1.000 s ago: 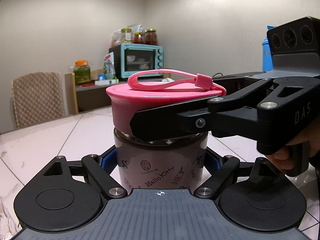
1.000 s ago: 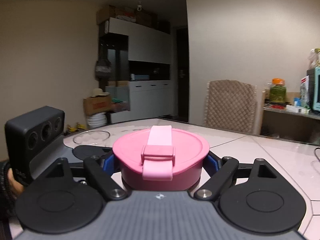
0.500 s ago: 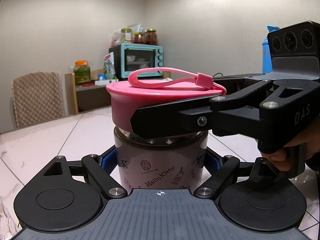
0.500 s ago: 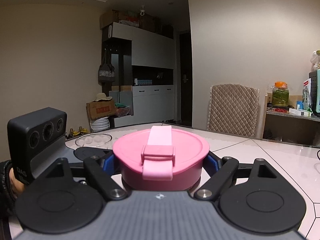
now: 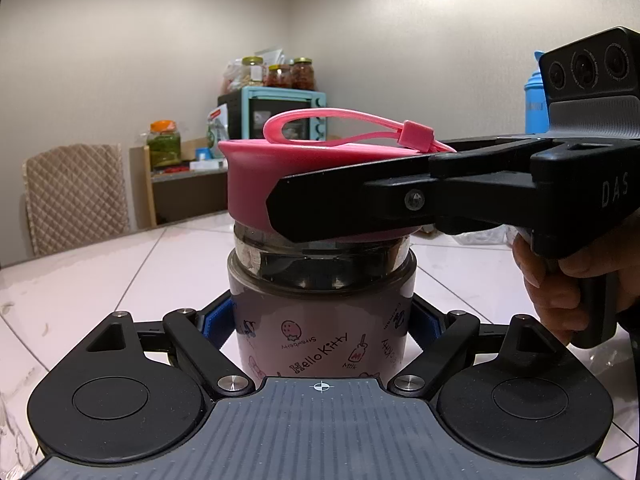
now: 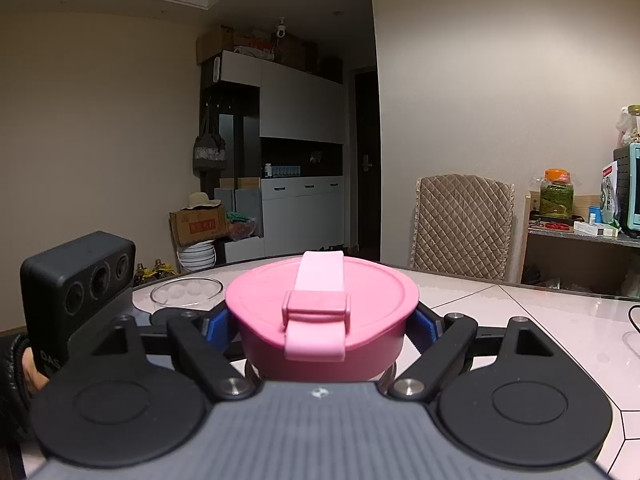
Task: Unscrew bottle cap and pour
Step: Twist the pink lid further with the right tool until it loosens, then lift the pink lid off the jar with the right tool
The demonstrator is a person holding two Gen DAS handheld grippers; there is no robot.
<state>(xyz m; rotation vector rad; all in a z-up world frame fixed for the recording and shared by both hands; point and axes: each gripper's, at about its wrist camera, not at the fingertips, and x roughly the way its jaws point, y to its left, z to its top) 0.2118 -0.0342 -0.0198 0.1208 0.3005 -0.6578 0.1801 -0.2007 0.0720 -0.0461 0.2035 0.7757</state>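
— Since a second ago my cap [image 5: 256, 172] sits higher: on the left wrist view a band of clear neck [image 5: 320, 258] now shows between its lower edge and the pink sleeve of the bottle [image 5: 320, 332]. How do you read my grips?

— Left gripper [image 5: 320, 322] is clamped on the bottle body, blue pads [image 5: 214, 318] tight to both sides. Right gripper [image 5: 340, 204] reaches in from the right edge, one black finger [image 5: 332, 210] laid across the cap wall; a hand [image 5: 560, 292] holds its handle.

— And the bottle itself?

— Upright on the white tabletop [image 5: 112, 276], bare marble to the left and behind.

— On the right wrist view my right gripper [image 6: 322, 328] grips the cap [image 6: 320, 300] at both sides, strap [image 6: 318, 304] running toward the lens.

— A glass bowl [image 6: 186, 290] stands near the table's far left edge; the right half of the tabletop [image 6: 520, 316] lies open.
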